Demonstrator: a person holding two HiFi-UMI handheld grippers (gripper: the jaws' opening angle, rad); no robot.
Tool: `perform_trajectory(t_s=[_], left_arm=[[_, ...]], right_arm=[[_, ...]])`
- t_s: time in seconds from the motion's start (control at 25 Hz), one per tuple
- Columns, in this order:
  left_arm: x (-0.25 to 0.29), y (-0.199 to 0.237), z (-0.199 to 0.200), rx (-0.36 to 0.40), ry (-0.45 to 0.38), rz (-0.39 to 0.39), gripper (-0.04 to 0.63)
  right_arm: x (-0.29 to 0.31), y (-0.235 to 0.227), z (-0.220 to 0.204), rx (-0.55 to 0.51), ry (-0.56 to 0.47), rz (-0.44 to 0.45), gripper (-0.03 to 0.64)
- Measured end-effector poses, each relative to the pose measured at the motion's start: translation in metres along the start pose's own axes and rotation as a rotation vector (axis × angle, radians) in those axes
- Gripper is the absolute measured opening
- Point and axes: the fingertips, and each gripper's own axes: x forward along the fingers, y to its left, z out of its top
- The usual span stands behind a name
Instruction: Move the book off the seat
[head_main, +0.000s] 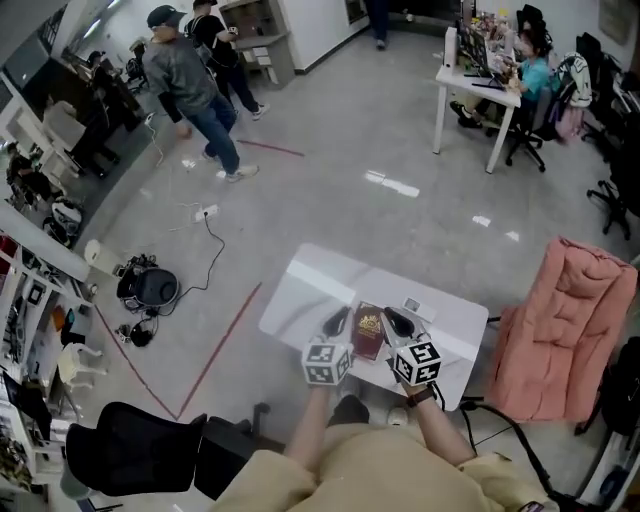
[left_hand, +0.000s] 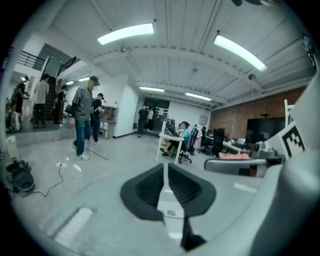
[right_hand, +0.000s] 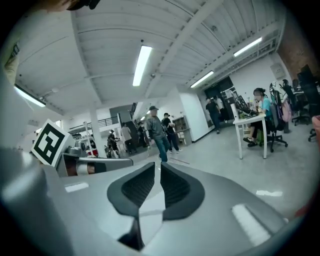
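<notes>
A dark red book (head_main: 368, 332) with a gold emblem lies flat on the white table (head_main: 310, 285), near its front edge. My left gripper (head_main: 337, 322) rests on the table just left of the book. My right gripper (head_main: 400, 323) rests just right of it. Neither touches the book. In the left gripper view the black jaws of the left gripper (left_hand: 166, 164) stand together with only a thin slit and nothing between them. The right gripper (right_hand: 158, 164) looks the same in its own view, with nothing held.
A pink padded seat (head_main: 560, 330) stands to the right of the table. A black office chair (head_main: 140, 450) is at the lower left. Cables and black gear (head_main: 150, 290) lie on the floor to the left. People walk at the far left, and one sits at a far desk (head_main: 480, 85).
</notes>
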Motion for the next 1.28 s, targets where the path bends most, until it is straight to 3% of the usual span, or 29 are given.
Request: perform_trajectory(t_s=[0.12,0.28,0.52,0.68,1.28], left_arm=[[-0.028,-0.018,0.033,0.063,-0.077,0.014,0.014],[-0.065,-0.033,0.056,0.050,-0.172,0.021,0.002],[-0.100,-0.054,0.089,0.128,-0.324,0.044,0.000],[-0.102,-0.061,0.096,0.162,-0.328,0.041,0.000],[-0.085,-0.035,0.103,0.119,-0.306,0.013,0.000]], right_arm=[[-0.019,0.016,0.039,-0.021,-0.083,0.034,0.006],[-0.040,0.045,0.073,-0.086,-0.161,0.077,0.005],[-0.059,0.060,0.095,-0.175,-0.184,0.013,0.005],[-0.064,0.067,0.102,-0.204,-0.203,0.017,0.005],[-0.043,0.066,0.116,-0.235,-0.209,-0.009,0.005]])
